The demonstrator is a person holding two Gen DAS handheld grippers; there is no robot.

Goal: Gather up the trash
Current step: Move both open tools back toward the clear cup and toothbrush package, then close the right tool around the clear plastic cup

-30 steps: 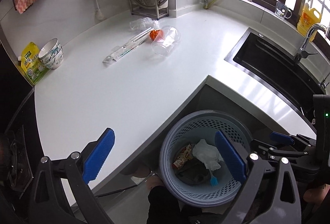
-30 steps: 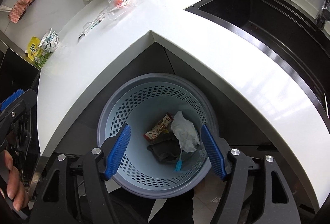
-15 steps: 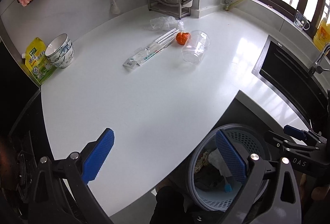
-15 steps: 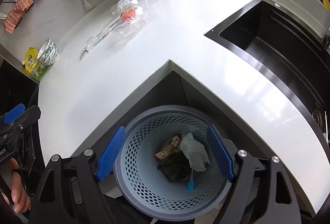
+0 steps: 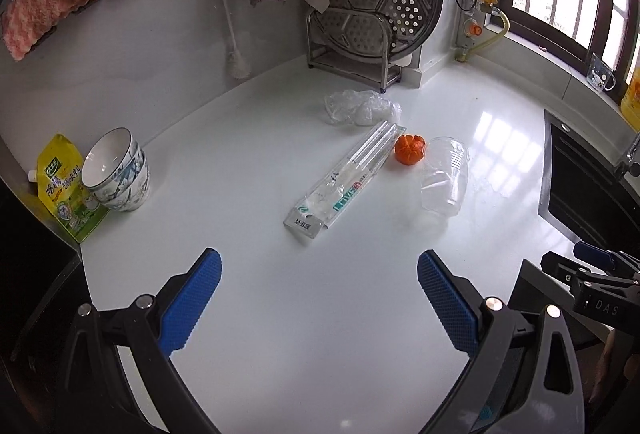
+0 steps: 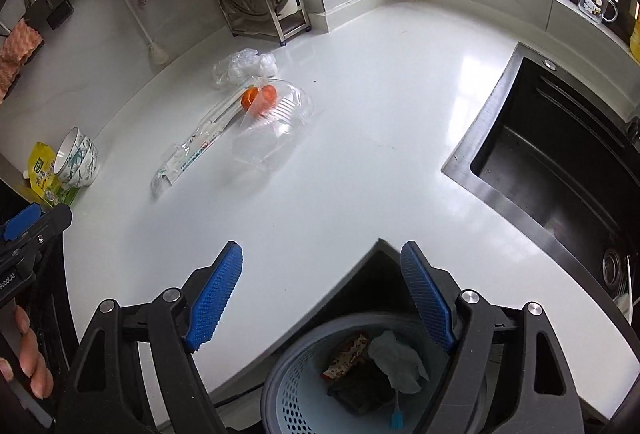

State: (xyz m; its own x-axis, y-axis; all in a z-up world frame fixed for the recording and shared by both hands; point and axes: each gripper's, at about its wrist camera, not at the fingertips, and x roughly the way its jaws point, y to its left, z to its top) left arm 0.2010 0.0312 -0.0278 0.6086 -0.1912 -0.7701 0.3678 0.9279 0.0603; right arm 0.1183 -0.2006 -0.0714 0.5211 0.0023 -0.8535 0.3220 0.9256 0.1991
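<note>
White countertop (image 5: 280, 314) carries the trash near its back edge: clear plastic cup (image 5: 445, 176), orange peel (image 5: 409, 149), long wrapper (image 5: 348, 174). I keep both grippers (image 5: 319, 300) (image 6: 321, 296) spread and empty, ready to grab.

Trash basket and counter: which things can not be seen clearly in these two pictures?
- Trash basket: right wrist view, its lower part cut by the frame edge, its sides hidden by the right gripper; absent from the left view.
- Orange peel: right wrist view, blurred behind the clear plastic cup.
- Long wrapper: print too small to read.
</note>
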